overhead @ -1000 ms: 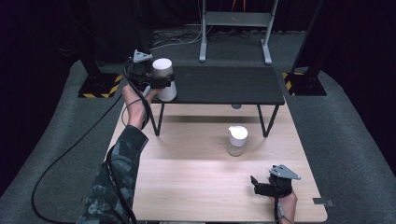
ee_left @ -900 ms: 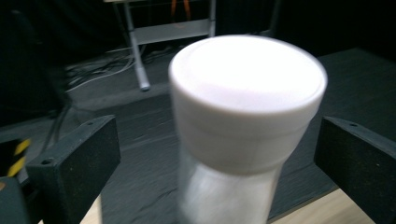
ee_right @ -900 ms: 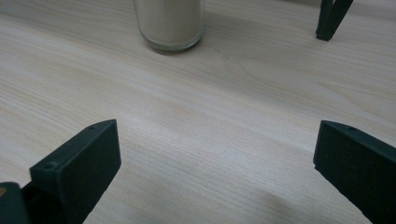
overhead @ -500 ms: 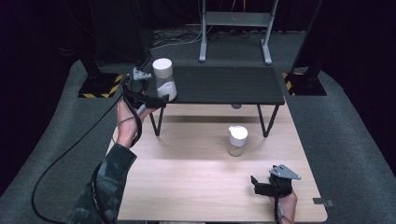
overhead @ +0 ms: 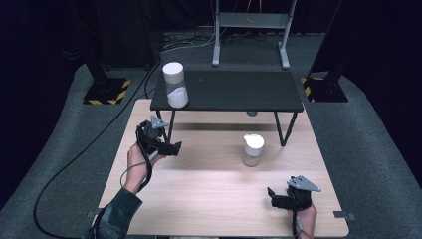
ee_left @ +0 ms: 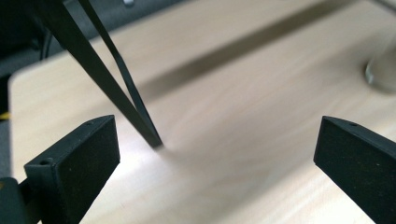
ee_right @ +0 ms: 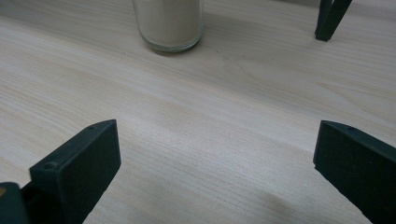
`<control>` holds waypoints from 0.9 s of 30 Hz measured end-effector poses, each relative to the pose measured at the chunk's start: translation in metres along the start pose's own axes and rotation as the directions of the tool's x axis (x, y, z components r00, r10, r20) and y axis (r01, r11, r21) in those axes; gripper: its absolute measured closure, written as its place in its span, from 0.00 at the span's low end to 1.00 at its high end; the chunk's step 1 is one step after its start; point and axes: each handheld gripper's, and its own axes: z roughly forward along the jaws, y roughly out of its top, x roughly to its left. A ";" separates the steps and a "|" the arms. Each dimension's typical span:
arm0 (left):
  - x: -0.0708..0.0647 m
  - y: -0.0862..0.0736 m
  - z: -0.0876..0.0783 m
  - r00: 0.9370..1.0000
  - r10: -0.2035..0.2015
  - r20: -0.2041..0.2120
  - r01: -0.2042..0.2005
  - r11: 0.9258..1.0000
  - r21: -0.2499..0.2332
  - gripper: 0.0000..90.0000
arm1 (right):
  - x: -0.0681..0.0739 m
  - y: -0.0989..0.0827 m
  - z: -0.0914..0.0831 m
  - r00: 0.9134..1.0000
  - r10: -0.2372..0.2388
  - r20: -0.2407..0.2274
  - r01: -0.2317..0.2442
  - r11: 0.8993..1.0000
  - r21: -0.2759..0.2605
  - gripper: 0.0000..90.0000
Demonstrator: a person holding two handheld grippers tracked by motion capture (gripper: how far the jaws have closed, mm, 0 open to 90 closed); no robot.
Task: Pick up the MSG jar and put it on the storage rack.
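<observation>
A glass jar with a white lid (overhead: 175,84) stands on the left end of the low black table (overhead: 239,92), holding white powder. A second white-lidded jar (overhead: 253,149) stands on the wooden table (overhead: 209,194); its base shows in the right gripper view (ee_right: 168,23) and its edge in the left gripper view (ee_left: 383,74). My left gripper (overhead: 171,148) hangs low beside the black table's left leg (ee_left: 116,88). Its jaws have just opened wider and are open with nothing between them (ee_left: 215,154). My right gripper (overhead: 272,195) rests open near the front right (ee_right: 215,154).
The black table stands on thin slanted legs (ee_right: 329,16) over the back half of the wooden table. A cable (overhead: 74,164) trails from the left gripper across the grey floor. Stands with striped feet (overhead: 107,92) flank the back.
My left gripper has drawn back from the jar on the black table and sunk toward the wooden table. That jar stays put. The right gripper has kept still.
</observation>
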 end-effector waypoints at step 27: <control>-0.013 -0.122 0.051 0.994 -0.108 0.016 0.106 0.990 0.092 0.00 | 0.000 0.001 0.000 1.000 -0.003 -0.001 0.003 1.000 0.004 0.00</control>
